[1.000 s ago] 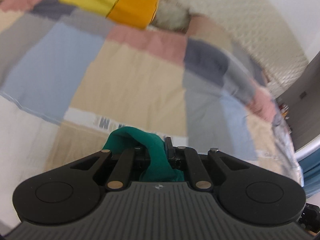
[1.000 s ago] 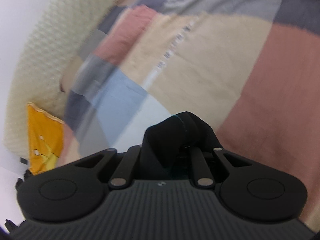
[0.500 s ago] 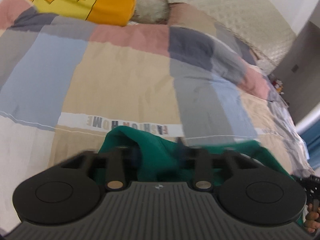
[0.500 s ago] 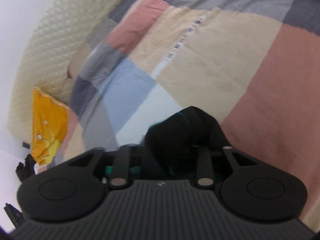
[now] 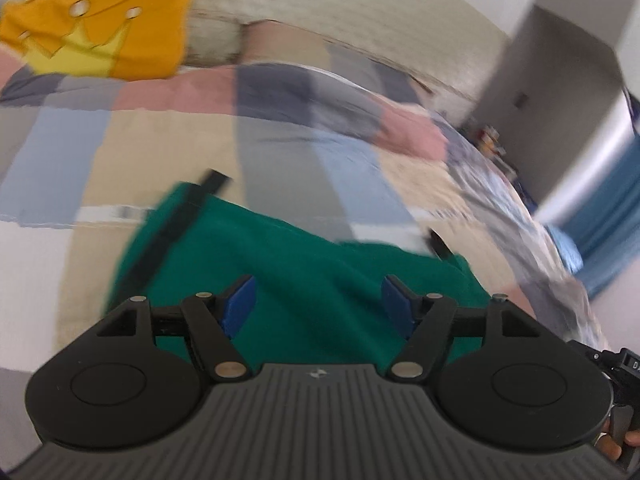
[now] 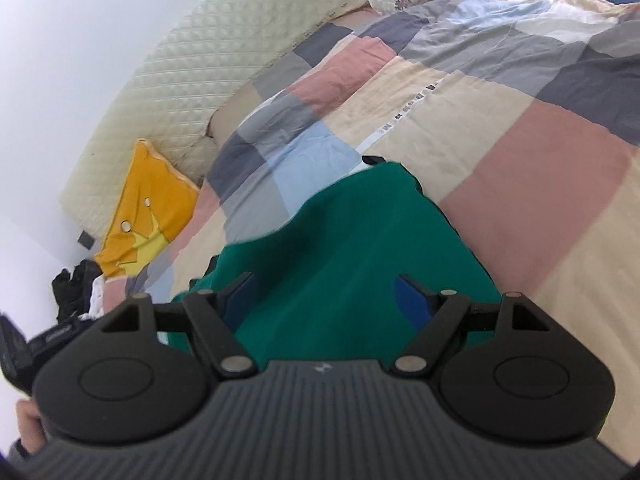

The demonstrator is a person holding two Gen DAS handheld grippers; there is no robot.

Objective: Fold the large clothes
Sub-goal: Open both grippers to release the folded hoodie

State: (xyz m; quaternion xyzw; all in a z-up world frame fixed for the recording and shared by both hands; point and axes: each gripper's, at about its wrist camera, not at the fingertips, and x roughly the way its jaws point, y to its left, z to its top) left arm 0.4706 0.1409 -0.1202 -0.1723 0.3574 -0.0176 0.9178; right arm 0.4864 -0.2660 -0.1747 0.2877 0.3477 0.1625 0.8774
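As both claws spread wider with nothing pinched, the green garment (image 5: 304, 276) lies flat on the patchwork quilt (image 5: 168, 152), filling lower centre beneath the left gripper (image 5: 320, 304) and right gripper (image 6: 326, 300), its length running between them.

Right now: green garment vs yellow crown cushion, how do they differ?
Colour: the green garment is plain dark green with black trim; the yellow crown cushion is orange-yellow with a crown on it.
Place: the garment lies on the quilt just ahead of both grippers; the cushion sits far off, by the quilted headboard.
Pose: the garment lies flat and limp; the cushion leans propped up.
Shared: both are soft fabric things on the bed, and neither is gripped.
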